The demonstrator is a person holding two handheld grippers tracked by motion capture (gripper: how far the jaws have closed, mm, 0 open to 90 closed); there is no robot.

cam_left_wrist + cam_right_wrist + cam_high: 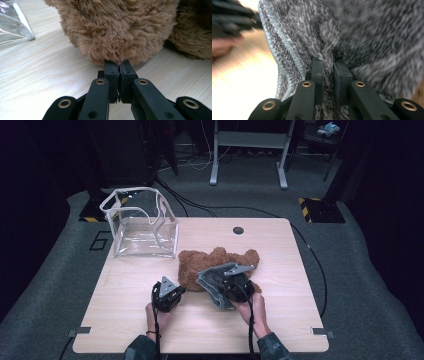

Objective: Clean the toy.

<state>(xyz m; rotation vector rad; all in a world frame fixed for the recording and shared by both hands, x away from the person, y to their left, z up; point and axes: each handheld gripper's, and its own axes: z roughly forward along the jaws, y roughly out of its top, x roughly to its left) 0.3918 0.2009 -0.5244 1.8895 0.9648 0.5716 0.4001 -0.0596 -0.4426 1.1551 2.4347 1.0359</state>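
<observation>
Teddy bear [217,265] lies on the bench [130,320], mid-width, a bit toward the far edge; long axis runs roughly left-right across the bench, parallel to the near edge; clear plastic bag [142,225] stands open at the far-left corner, apart from the bear.

Left gripper [167,295] sits at the bear's left end, just on the near side; jaws together, nipping a tuft of brown fur [117,58] at the tips in the left gripper view; whether there's more than pile in the pinch, can't tell.

Right gripper [235,287] is over the bear's near-right part; jaws clamped on grey knit cloth [329,65], a fold wedged between the pads; hemmed edge [284,60] hangs to its left in the right gripper view; view is blurred.

Key relation: garment sits on the near-right of the bear, bear's body stretches away toward the left gripper; so I'd judge the two pulls oppose along the bear's long axis, left anchoring, right drawing cloth up and off; right hand is the nearer one to the cloth; risk is the fur pinch slipping.
</observation>
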